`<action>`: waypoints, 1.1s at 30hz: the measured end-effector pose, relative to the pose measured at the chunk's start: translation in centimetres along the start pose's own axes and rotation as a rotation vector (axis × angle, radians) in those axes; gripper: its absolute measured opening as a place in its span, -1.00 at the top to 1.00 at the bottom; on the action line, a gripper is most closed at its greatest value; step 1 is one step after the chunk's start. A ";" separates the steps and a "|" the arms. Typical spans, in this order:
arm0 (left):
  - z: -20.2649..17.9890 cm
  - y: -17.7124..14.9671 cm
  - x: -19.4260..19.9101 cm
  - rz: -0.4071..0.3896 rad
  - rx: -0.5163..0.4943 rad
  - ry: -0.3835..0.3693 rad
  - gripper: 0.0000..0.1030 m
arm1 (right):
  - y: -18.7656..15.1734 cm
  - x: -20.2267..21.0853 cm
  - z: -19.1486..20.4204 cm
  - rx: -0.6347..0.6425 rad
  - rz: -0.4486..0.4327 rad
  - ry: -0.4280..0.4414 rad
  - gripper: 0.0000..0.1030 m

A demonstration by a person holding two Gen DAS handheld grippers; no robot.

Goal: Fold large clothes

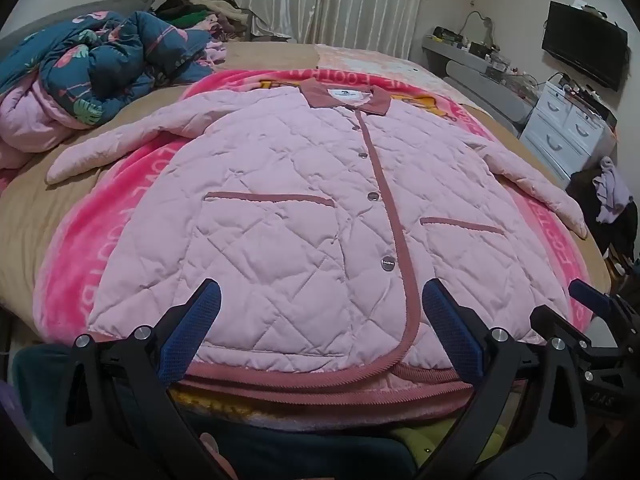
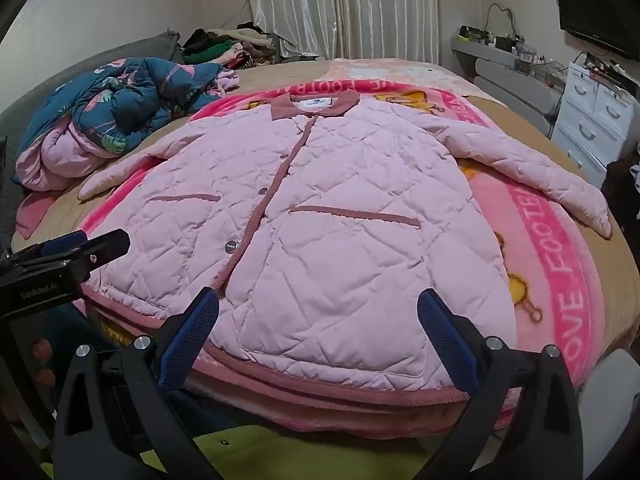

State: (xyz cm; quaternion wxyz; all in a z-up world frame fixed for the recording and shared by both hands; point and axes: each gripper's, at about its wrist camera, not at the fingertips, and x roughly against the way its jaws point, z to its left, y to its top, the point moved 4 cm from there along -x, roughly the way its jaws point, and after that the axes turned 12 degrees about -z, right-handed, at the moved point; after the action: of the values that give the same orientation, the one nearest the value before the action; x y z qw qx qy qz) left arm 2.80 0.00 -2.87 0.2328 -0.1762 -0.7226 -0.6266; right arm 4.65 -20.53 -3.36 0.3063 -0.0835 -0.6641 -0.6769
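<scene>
A pink quilted jacket (image 1: 288,208) (image 2: 332,216) with a dusty-rose collar, placket and pocket trims lies flat and buttoned, front up, on a pink blanket (image 1: 132,200) (image 2: 556,248), both sleeves spread out to the sides. My left gripper (image 1: 320,300) hangs open over the hem, left of the placket, its blue pads wide apart with nothing between them. My right gripper (image 2: 318,308) is open too, above the hem on the right half of the jacket. Each gripper shows at the edge of the other's view; neither touches the cloth.
A crumpled blue floral duvet (image 1: 100,64) (image 2: 120,104) lies at the far left of the bed (image 1: 256,56). Piled clothes (image 1: 192,12) sit by the curtain. A white drawer unit (image 1: 568,128) (image 2: 596,120) and a shelf stand to the right. Dark clothing (image 1: 616,208) lies beside the bed's right edge.
</scene>
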 end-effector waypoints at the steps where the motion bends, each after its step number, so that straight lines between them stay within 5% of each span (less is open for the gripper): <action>1: 0.0 0.0 0.0 -0.004 -0.003 0.003 -0.84 | 0.0 0.0 0.0 0.000 0.004 0.002 -0.92; 33: 0.4 0.7 0.8 -0.022 0.001 0.004 -0.84 | 0.4 0.8 0.7 0.032 -0.024 -0.005 -0.92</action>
State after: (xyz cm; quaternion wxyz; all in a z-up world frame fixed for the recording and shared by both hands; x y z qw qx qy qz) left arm 2.47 0.43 -1.93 0.2272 -0.1669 -0.7244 -0.6291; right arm 3.99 -20.11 -2.50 0.2978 -0.0723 -0.6766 -0.6696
